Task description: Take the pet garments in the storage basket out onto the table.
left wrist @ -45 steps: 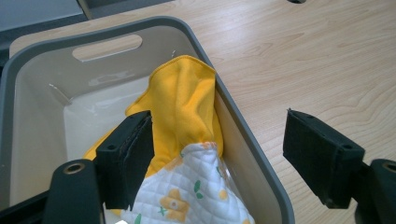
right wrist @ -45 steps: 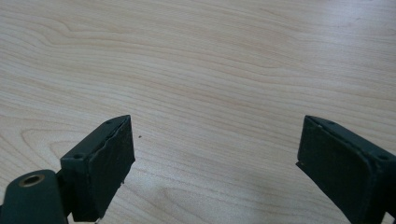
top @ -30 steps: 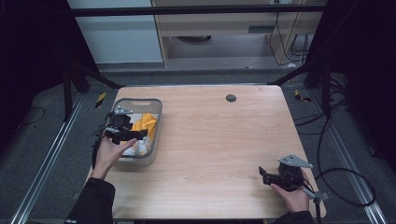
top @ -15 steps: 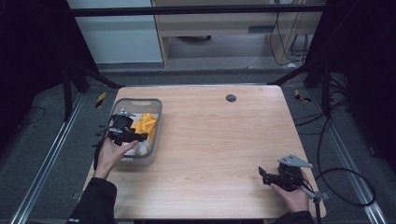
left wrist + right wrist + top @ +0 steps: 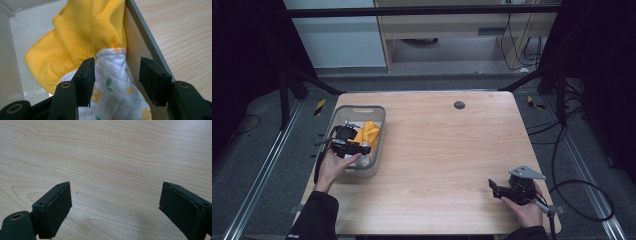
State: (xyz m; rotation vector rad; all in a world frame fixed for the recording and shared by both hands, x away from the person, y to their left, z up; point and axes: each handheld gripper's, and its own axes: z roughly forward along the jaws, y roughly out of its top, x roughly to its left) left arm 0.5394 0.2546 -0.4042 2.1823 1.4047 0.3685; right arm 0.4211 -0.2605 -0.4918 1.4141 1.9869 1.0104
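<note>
Cloths are bunched up in the grey bin (image 5: 380,131) at the desk's (image 5: 452,150) left side: a yellow cloth (image 5: 82,32) is draped up against the bin wall, and a white quilted cloth (image 5: 112,82) with green and yellow prints is tucked under its edge. The left gripper (image 5: 116,75) is held inside the bin with its jaws spread partway, the quilted cloth sitting between them, not pinched yet. Over at the near right corner, the right gripper (image 5: 115,207) is held low over bare wood, jaws wide apart, with nothing between them.
</note>
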